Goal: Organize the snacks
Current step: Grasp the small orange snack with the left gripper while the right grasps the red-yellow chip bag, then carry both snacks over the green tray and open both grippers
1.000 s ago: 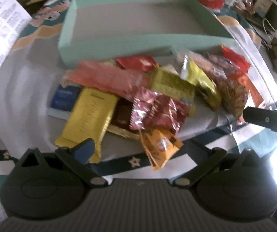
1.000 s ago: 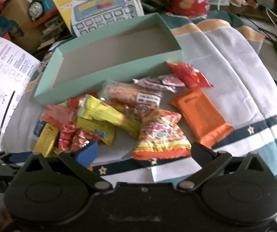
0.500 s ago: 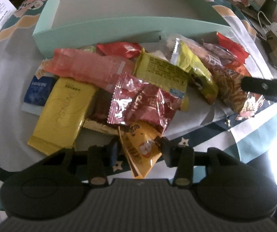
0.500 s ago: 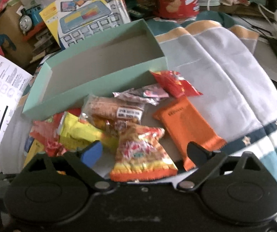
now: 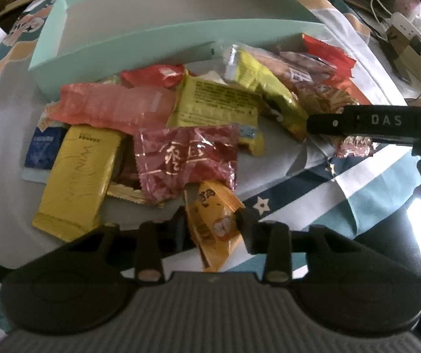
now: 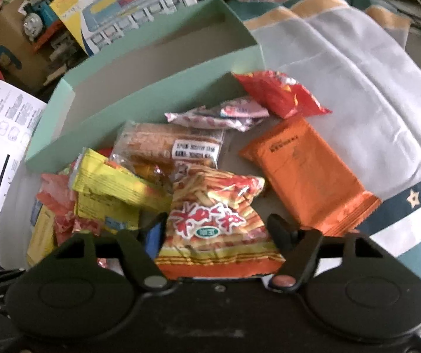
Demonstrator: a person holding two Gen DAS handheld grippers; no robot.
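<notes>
The left claw (image 5: 212,228) has just been closing, and its two fingers now pinch a small orange-yellow sachet (image 5: 215,220) from either side at the near edge of the snack pile. That sachet lies just below a crinkled dark-red foil packet (image 5: 185,161), which overlaps a yellow bar wrapper (image 5: 78,176) to its left. A long pink wrapper (image 5: 113,107) lies across the pile further back, with a blue-and-white packet (image 5: 41,150) peeking out at the far left.

The right claw (image 6: 215,231) has also been closing; its fingers stand either side of a red-and-yellow fries-print bag (image 6: 213,217), close against its edges, though I cannot tell whether they press on it yet (the bag looks uncrumpled). Just right of that bag lies a flat orange packet (image 6: 307,176); behind it are a clear-wrapped pastry with a white label (image 6: 169,145), a pink-and-white candy wrapper (image 6: 222,113) and a red chip bag (image 6: 281,92).

All the snacks lie on a grey cloth with a star-striped border (image 6: 357,88), directly in front of the open mint-green box (image 5: 128,44), whose inside holds nothing.
</notes>
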